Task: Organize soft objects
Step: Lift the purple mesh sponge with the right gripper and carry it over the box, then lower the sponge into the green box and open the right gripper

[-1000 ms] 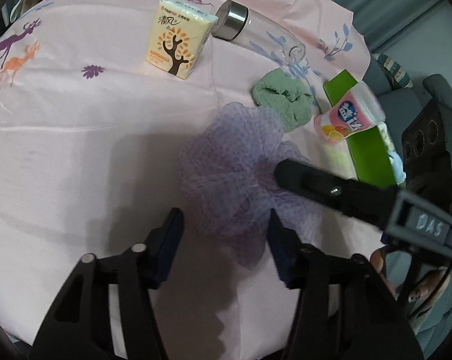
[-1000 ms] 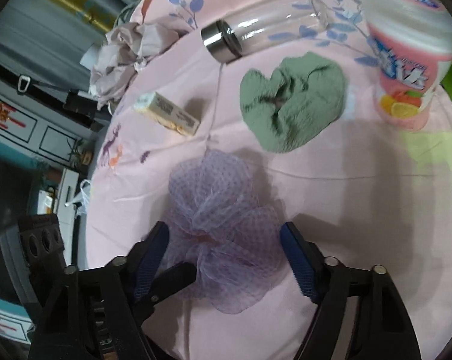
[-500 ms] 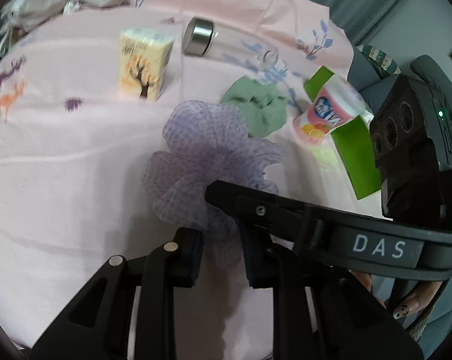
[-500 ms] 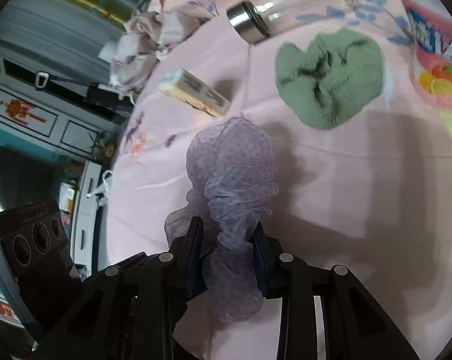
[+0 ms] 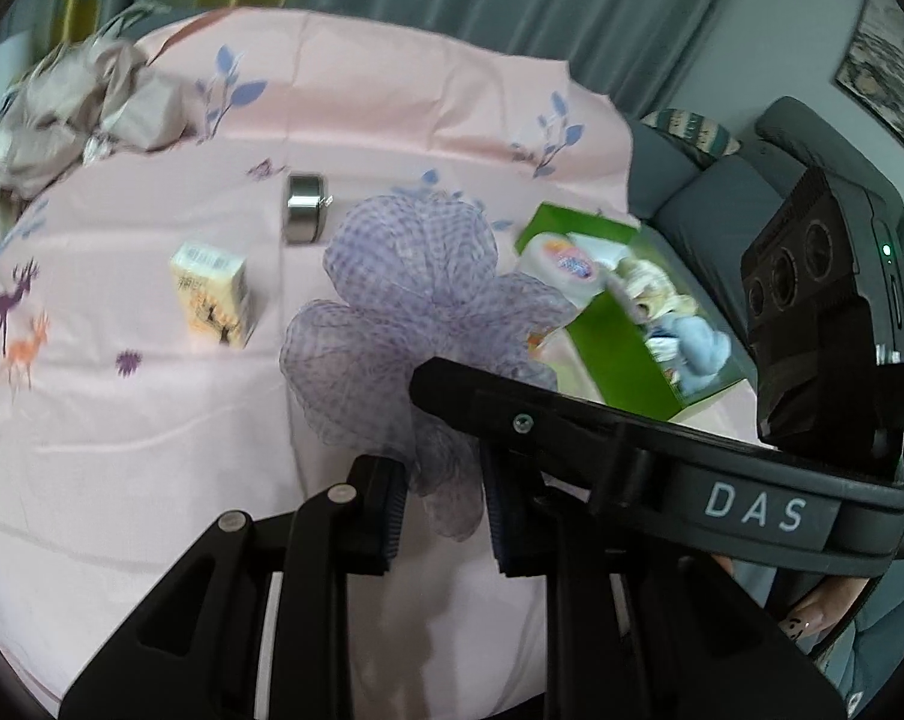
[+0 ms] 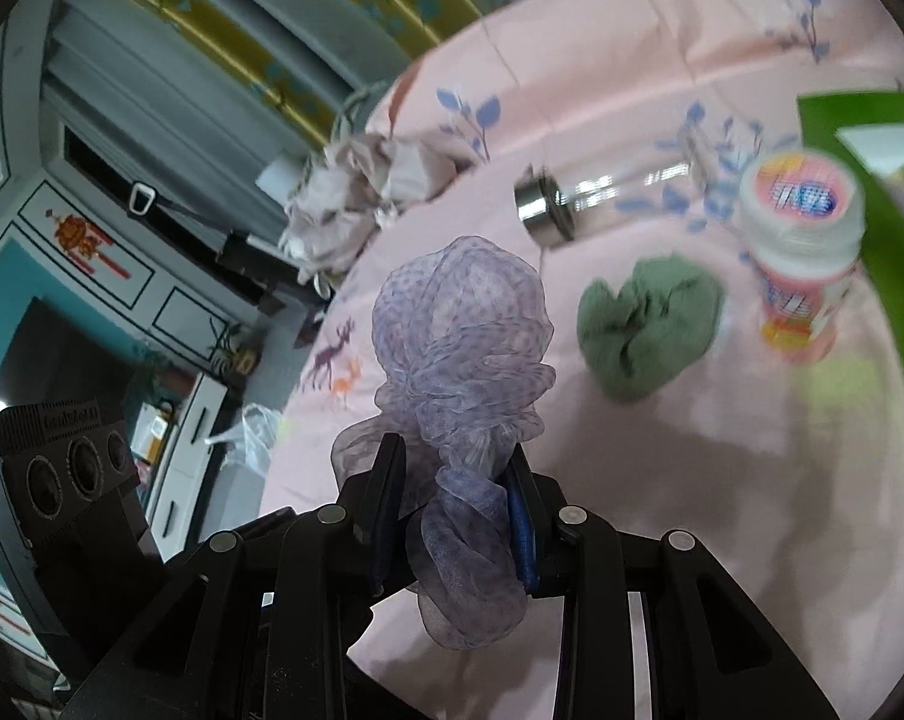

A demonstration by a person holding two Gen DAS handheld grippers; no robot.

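Note:
A lilac mesh bath pouf (image 5: 404, 312) (image 6: 457, 354) hangs lifted above the pink bedsheet (image 5: 122, 420). My left gripper (image 5: 443, 498) is shut on its lower frill. My right gripper (image 6: 454, 510) is shut on the same pouf from the other side; its black finger crosses the left wrist view in front of the pouf. A crumpled green cloth (image 6: 646, 330) lies on the sheet to the right of the pouf in the right wrist view. A green box (image 5: 625, 324) at the right holds soft toys and cloths (image 5: 685, 342).
A glass bottle with a steel cap (image 6: 607, 204) lies on the sheet, a pink-labelled tub (image 6: 802, 252) stands by the green box (image 6: 871, 180), and a yellow tissue pack (image 5: 215, 300) sits at the left. A bundle of beige fabric (image 5: 74, 114) lies at the far left. A person's hand (image 5: 805, 618) shows at lower right.
Both grippers closed on the lilac pouf and lifted it off the sheet; the views have tilted up, showing more of the bed and the green box.

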